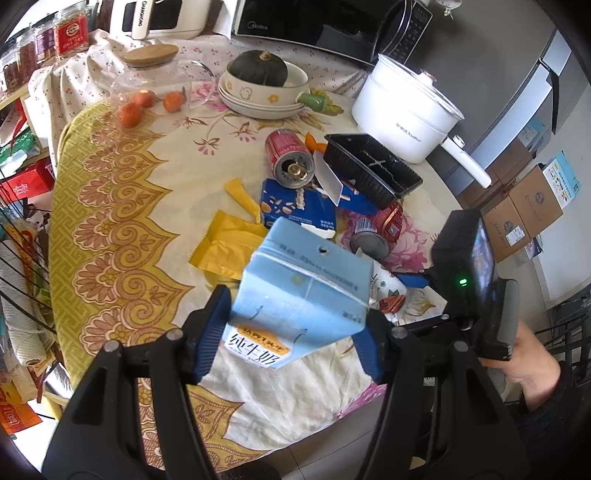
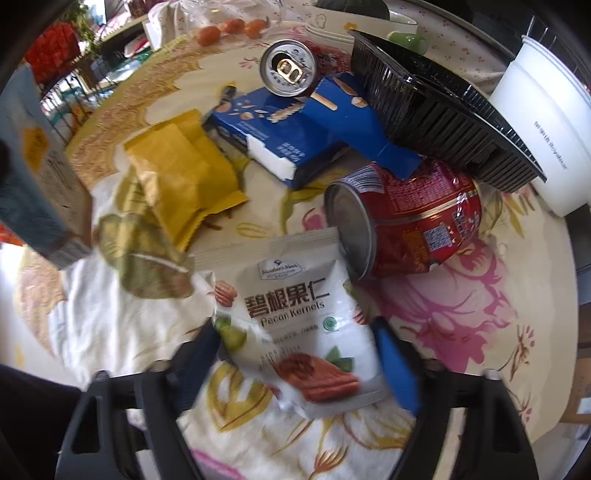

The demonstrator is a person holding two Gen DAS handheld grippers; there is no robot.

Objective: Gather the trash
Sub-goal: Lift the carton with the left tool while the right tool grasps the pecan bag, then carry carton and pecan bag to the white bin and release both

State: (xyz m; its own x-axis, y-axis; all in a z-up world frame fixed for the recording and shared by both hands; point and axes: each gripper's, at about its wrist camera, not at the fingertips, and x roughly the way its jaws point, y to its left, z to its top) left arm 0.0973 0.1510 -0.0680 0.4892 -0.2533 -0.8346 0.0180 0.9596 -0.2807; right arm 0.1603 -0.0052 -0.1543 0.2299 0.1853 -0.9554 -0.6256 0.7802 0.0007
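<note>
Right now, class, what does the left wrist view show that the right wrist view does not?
Left only: the dark green squash in a bowl, the black microwave, and the left gripper clamping the light blue milk carton.
Right only: the white pecan kernel pouch's front label.
Both: yellow wrapper, black plastic tray.

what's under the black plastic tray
The black plastic tray rests tilted on a blue box and a red can. Anything else beneath it is hidden.
</note>
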